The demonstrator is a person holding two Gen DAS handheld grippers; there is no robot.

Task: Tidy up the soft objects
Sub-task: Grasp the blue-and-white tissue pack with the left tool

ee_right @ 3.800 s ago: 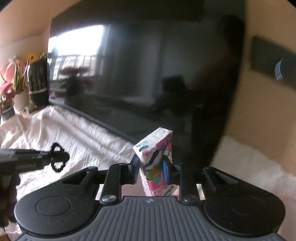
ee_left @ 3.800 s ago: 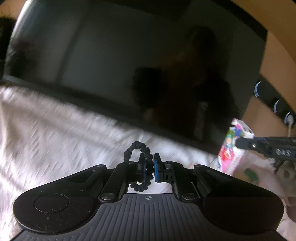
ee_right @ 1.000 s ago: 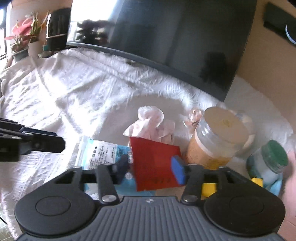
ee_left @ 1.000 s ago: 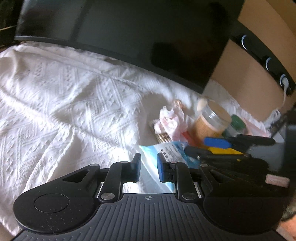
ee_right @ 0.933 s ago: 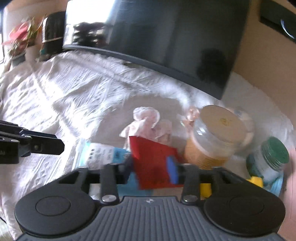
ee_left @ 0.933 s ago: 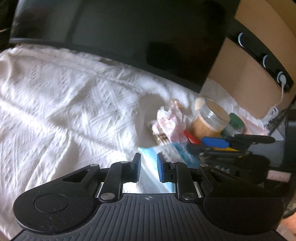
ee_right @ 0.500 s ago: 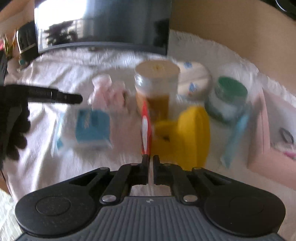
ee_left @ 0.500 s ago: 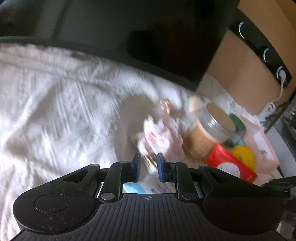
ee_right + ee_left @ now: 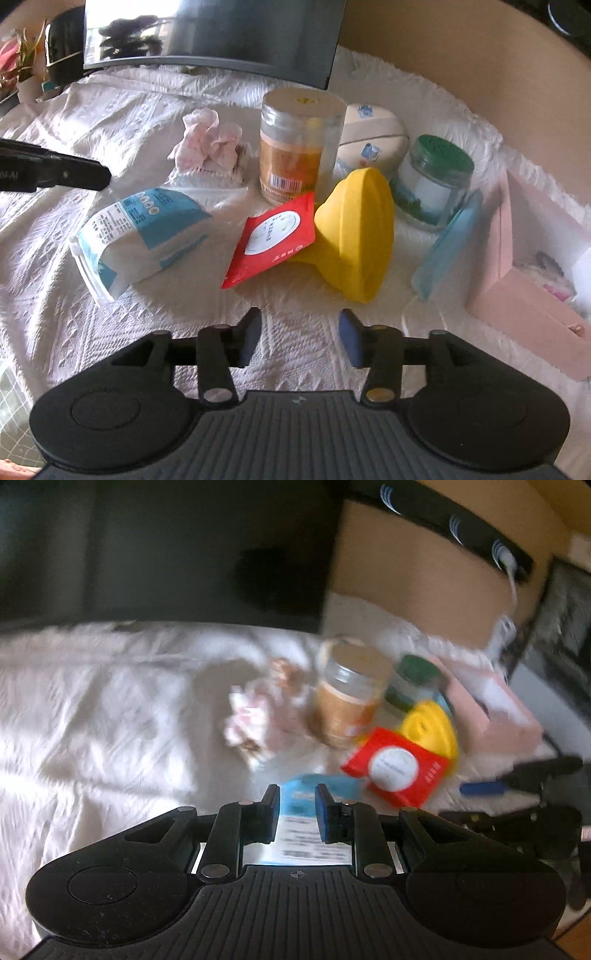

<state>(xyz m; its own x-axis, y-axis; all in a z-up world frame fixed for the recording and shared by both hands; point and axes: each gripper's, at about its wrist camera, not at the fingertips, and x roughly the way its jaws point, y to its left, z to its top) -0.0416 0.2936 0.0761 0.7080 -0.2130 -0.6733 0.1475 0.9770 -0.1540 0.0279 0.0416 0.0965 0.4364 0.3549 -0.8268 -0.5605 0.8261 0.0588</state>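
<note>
- Your right tool [image 9: 298, 336] is spread wide, nothing between its pads, hovering over bare white cloth [image 9: 110, 110] at 6 o'clock of the pile.
- Your left tool [image 9: 296, 814] has a narrow gap; the blue-and-white tissue pack [image 9: 308, 812] shows through it. View is blurred, so you can't tell from it whether the pads touch the pack.
- From the right wrist view, that tissue pack [image 9: 138, 236] lies on the cloth at 9 o'clock of the group, and the left tool's tip [image 9: 70, 173] sits above it at 10 o'clock, apart from it.
- Red sachet [image 9: 271, 238] is at centre, tilted, its right edge resting against the yellow soft piece [image 9: 354, 229] at 3 o'clock of it.
- Pink crumpled fabric [image 9: 208, 146] sits at 11 o'clock of the sachet, just beside the orange-filled jar [image 9: 295, 147].
- Behind the jar at 1 o'clock: white round pouch [image 9: 373, 134]. Green-lidded jar [image 9: 432, 184] at 2 o'clock of the yellow piece.
- Light-blue flat item [image 9: 448, 245] leans beside the pink box [image 9: 524, 280] at the far 3 o'clock edge.
- Dark TV screen [image 9: 221, 33] stands at 12 o'clock.
</note>
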